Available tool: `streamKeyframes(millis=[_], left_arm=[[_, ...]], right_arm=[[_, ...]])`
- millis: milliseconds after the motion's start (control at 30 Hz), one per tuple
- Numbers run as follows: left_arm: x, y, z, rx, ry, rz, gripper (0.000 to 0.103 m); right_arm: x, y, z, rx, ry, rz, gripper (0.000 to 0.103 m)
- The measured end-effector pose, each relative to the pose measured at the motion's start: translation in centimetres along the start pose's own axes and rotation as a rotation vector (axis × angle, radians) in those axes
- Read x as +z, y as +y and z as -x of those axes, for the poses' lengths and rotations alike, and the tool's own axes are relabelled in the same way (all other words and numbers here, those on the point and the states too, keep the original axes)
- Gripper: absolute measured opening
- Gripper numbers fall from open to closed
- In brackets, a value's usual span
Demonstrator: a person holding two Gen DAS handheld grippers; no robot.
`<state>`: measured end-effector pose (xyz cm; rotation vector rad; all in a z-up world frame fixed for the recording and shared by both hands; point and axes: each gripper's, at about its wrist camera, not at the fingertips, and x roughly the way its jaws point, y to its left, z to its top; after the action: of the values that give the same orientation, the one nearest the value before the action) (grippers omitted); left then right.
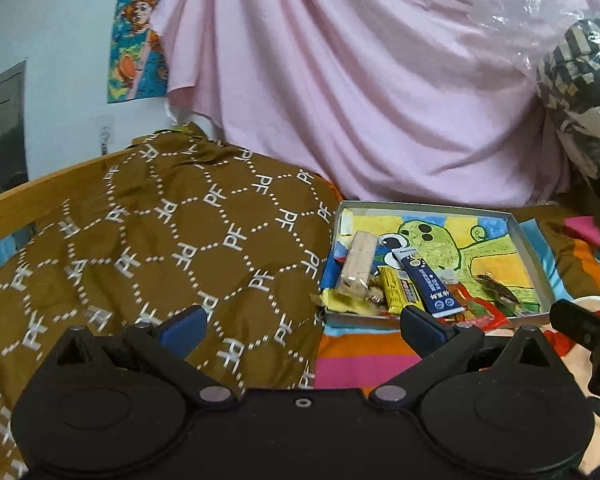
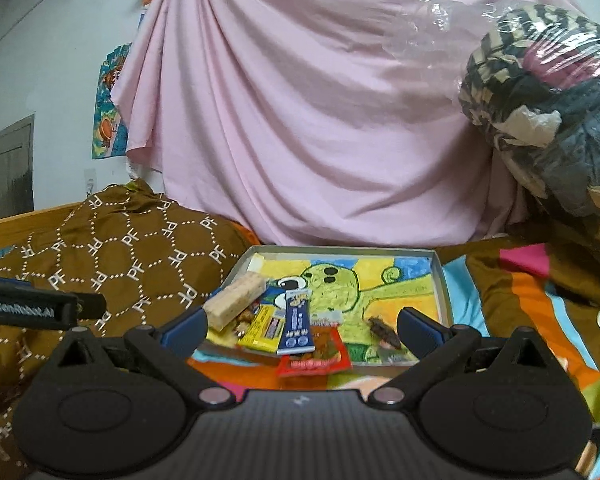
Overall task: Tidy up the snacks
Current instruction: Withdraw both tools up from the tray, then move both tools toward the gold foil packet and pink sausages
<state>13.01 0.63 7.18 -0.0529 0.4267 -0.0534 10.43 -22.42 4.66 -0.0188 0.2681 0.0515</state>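
Behind blue packet, possibly nuts, half-hidden.

Left gripper spread wide, right gripper likewise

Shallow tray with cartoon-drawing floor, flat on striped bedding; snacks bunched at its near-left corner: pale wafer bar tilted, yellow packet, dark blue packet lengthwise; red packet overhanging near rim; small dark snack apart, rightward
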Motion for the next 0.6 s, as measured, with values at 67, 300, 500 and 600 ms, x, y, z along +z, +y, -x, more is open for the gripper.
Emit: streamKeyframes(millis=[67, 300, 500, 600], left_arm=[[-0.7, 0.2, 1.2, 0.010, 0.002, 0.008, 0.102], [-2.5, 1.0, 3.2, 0.035, 0.039, 0.021, 0.102], [-3.6, 0.9, 3.9, 0.051, 0.078, 0.010, 0.102], [-3.9, 0.7, 4.4, 0.052, 0.081, 0.000, 0.102]], right_arm=[[-0.4, -0.2, 0.9, 0.003, 0.004, -0.018, 0.103], [-1.6, -0.3, 3.3, 0.000, 0.035, -0.051, 0.103], [-2.6, -0.2, 4.9, -0.011, 0.066, -0.066, 0.103], [-2.9, -0.4, 5.7, -0.020, 0.070, -0.073, 0.103]])
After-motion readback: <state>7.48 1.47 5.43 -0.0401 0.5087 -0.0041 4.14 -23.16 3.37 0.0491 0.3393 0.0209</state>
